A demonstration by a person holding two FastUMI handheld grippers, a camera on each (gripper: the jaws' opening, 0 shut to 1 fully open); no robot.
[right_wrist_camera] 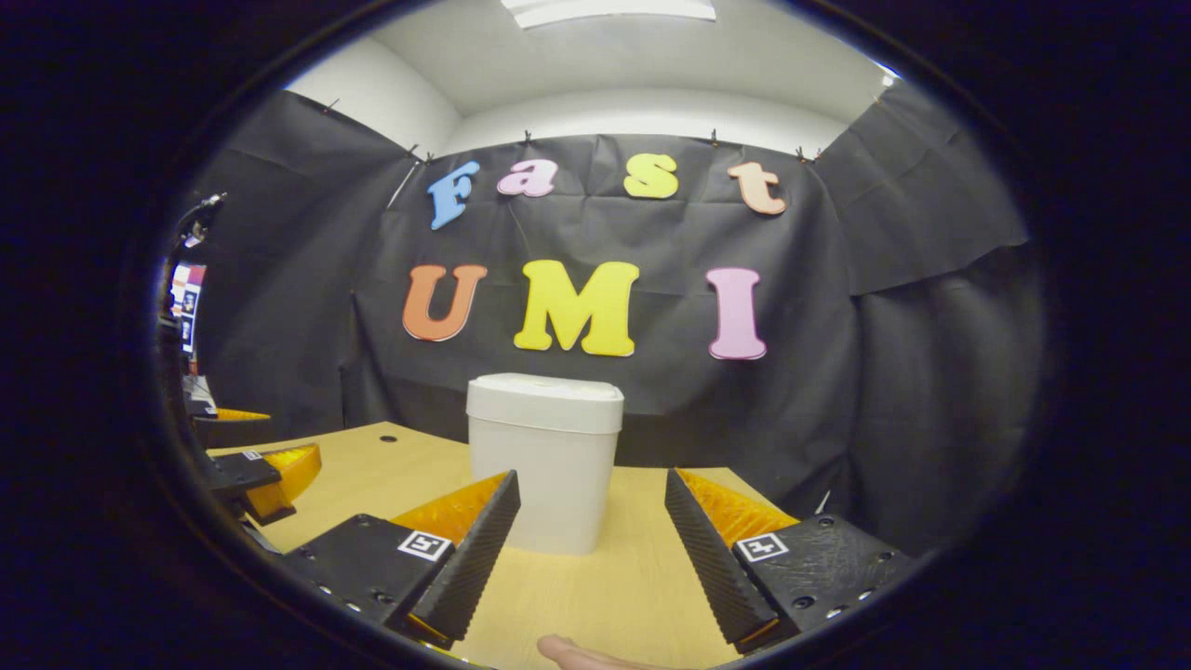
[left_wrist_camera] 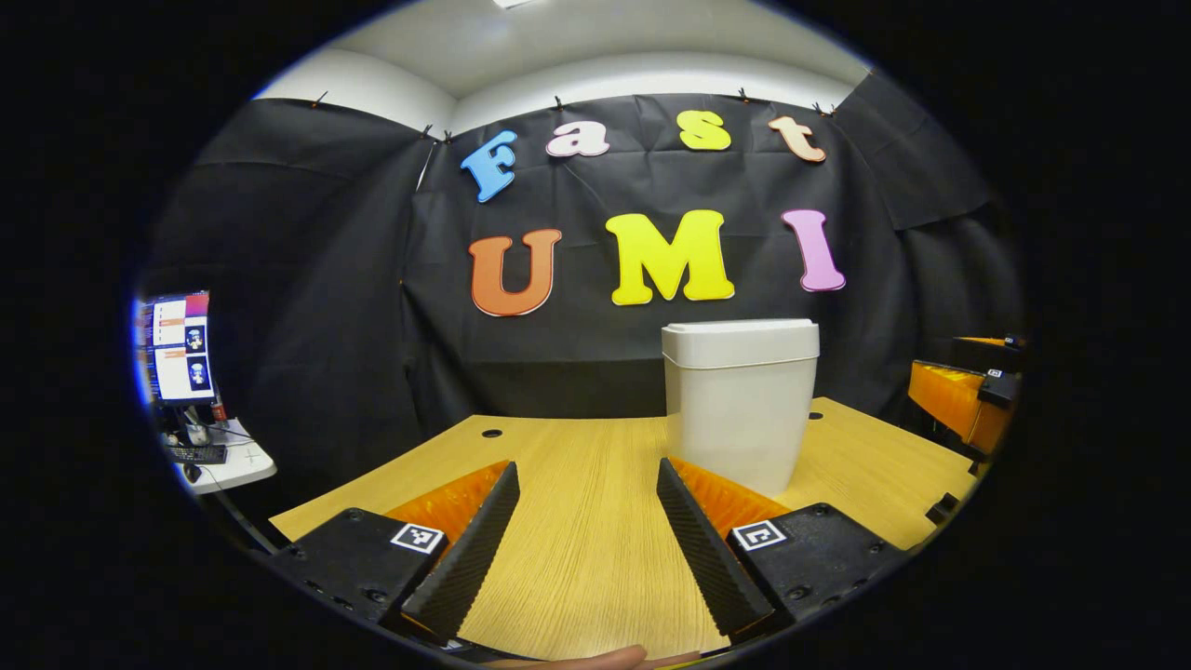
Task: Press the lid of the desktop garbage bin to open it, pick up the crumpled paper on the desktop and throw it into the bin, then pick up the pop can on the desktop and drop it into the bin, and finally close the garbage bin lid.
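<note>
A white desktop bin (left_wrist_camera: pixel 740 409) stands upright on the wooden table (left_wrist_camera: pixel 577 549), its lid (left_wrist_camera: pixel 741 340) lying flat and closed. My left gripper (left_wrist_camera: pixel 588 468) is open, low over the table, with the bin just ahead to the right and nothing between its fingers. In the right gripper view the same bin (right_wrist_camera: pixel 544 475) sits ahead and a little left, its lid (right_wrist_camera: pixel 545 400) down. There my right gripper (right_wrist_camera: pixel 592 477) is open too and holds nothing. Each gripper is short of the bin and apart from it.
The right gripper (left_wrist_camera: pixel 968 395) appears at the far right of the left gripper view; the left gripper (right_wrist_camera: pixel 265 475) appears at the left edge of the right gripper view. A side desk with a monitor (left_wrist_camera: pixel 177 349) and keyboard stands off to the left. Black cloth walls back the table.
</note>
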